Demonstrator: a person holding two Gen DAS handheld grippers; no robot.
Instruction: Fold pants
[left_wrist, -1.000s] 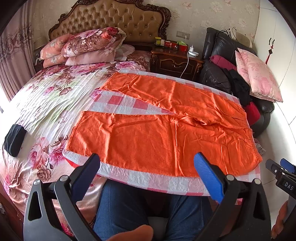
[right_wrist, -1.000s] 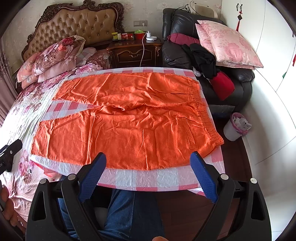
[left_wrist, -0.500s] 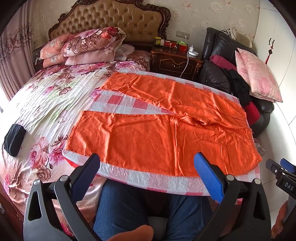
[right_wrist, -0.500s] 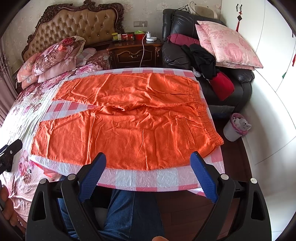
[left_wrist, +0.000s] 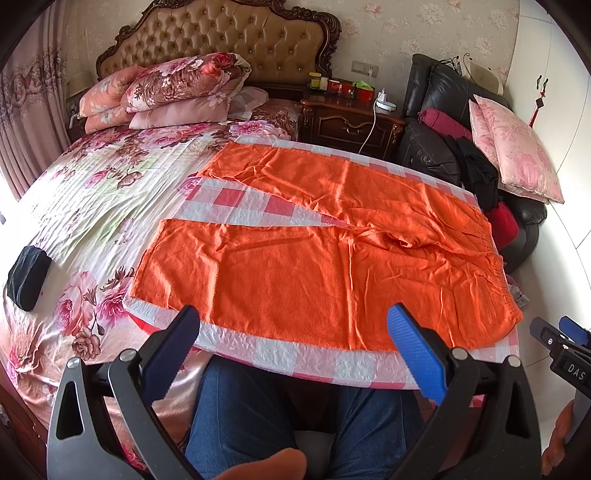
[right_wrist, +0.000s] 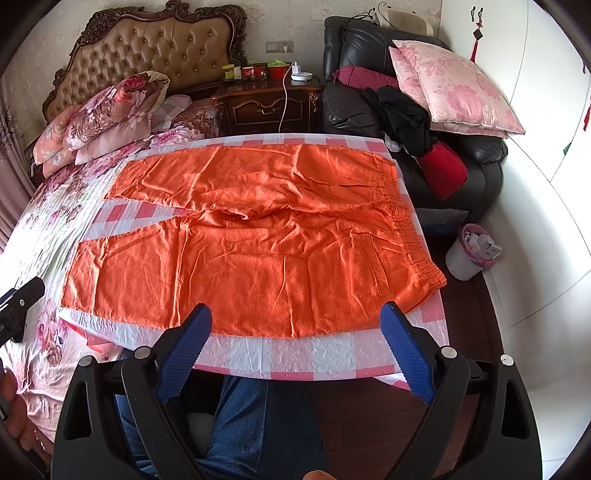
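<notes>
Orange pants (left_wrist: 332, 258) lie spread flat on a pink-and-white checked cloth (left_wrist: 295, 356) on the bed, waistband to the right, two legs pointing left and apart. They also show in the right wrist view (right_wrist: 258, 254). My left gripper (left_wrist: 295, 343) is open and empty, held above the cloth's near edge. My right gripper (right_wrist: 295, 343) is open and empty too, above the near edge toward the waistband side. Neither touches the pants. The right gripper's tip shows at the right edge of the left wrist view (left_wrist: 561, 336).
A floral bedspread (left_wrist: 92, 192) with stacked pillows (left_wrist: 173, 88) lies left and behind. A dark pouch (left_wrist: 27, 277) sits on the bed's left. A nightstand (right_wrist: 266, 99), a black armchair with cushions (right_wrist: 443, 85) and a bin (right_wrist: 469, 251) stand to the right. The person's jeans-clad legs (left_wrist: 258, 417) are below.
</notes>
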